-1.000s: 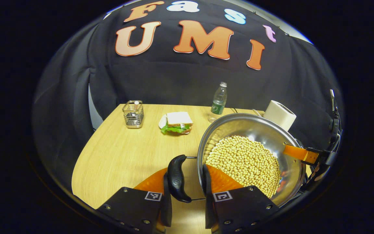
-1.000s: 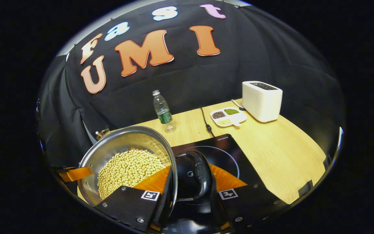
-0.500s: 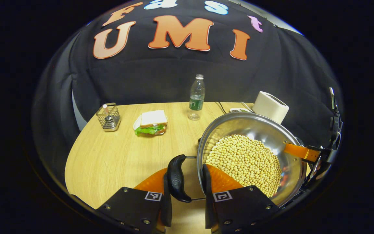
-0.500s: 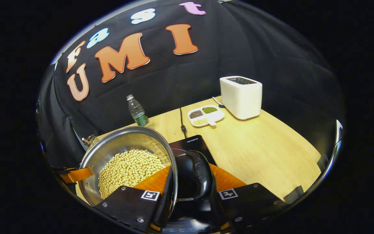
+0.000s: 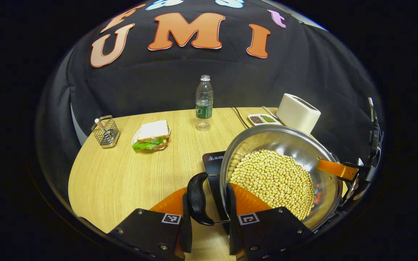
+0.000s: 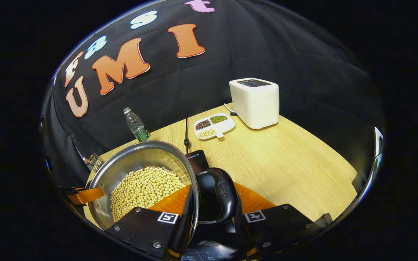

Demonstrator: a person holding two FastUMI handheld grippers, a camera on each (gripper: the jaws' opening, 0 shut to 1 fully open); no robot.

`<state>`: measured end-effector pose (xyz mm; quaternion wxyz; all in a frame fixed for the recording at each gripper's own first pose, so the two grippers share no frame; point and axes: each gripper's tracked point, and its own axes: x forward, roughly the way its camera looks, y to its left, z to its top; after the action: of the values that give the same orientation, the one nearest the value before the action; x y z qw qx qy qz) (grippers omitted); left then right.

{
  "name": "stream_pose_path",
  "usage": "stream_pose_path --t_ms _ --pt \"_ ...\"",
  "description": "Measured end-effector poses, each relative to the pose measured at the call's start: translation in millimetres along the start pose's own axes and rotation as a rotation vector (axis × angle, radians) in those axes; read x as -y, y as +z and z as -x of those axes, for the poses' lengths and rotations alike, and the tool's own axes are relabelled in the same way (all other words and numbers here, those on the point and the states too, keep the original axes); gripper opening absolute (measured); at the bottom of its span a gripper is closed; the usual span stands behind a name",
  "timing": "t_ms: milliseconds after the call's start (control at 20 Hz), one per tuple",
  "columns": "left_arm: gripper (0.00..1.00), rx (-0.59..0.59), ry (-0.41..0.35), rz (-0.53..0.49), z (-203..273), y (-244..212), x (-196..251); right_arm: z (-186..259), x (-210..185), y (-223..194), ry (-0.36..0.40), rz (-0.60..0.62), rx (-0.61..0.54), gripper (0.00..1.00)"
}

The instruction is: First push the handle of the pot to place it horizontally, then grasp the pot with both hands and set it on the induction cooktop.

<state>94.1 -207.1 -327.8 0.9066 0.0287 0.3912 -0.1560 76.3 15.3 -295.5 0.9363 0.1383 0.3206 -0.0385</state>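
**Pot of beans held by both handles at the cooktop**

Taking the pot (image 5: 281, 174) as the landmark, the left gripper view runs from left to right: a wire basket (image 5: 105, 127) sits far to its left near the edge of the table (image 5: 122, 181), then a sandwich (image 5: 151, 135) on a plate, then a water bottle (image 5: 204, 103) standing upright behind and left of the pot. The left gripper (image 5: 209, 221) is closed on the pot's near black handle (image 5: 196, 198), one finger outside the handle and one against the pot wall by the rim. A corner of the induction cooktop (image 5: 213, 164) shows just left of the pot and under its edge. The pot is filled with pale beans (image 5: 272, 181). Behind the pot on the right lie a divided dish (image 5: 263, 119) and a white toaster (image 5: 298, 112).

In the right gripper view, the pot (image 6: 136, 163) appears at left, with the orange finger of the other gripper at its far rim. The right gripper (image 6: 212, 217) clamps the other black handle (image 6: 225, 195) the same way. The cooktop (image 6: 197, 159) lies dark beneath and just behind the pot. Farther right stand the dish (image 6: 214, 125) and toaster (image 6: 255, 102). Whether the pot's base touches the cooktop I cannot tell.
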Motion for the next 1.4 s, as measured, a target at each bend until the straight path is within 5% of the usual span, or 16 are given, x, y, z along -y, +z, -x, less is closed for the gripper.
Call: stream_pose_path --t_ms 600,750,850,1000,1400 --pt "0.41 -0.035 -0.008 0.053 -22 -5 0 -12 3 -9 0.007 0.001 -0.042 0.54" --pt "0.5 -0.026 -0.008 0.018 -21 -5 2 -8 7 -4 -0.014 0.025 -0.015 0.61" --pt "0.58 0.01 0.065 -0.054 -17 1 -5 -8 14 -2 -0.048 0.065 0.005 0.71" --pt "0.89 0.085 0.129 -0.104 3 12 -5 4 20 6 -0.057 0.075 0.031 0.95" --pt "0.88 0.384 0.187 -0.035 119 86 -27 76 12 71 0.0 0.156 0.216 0.95"
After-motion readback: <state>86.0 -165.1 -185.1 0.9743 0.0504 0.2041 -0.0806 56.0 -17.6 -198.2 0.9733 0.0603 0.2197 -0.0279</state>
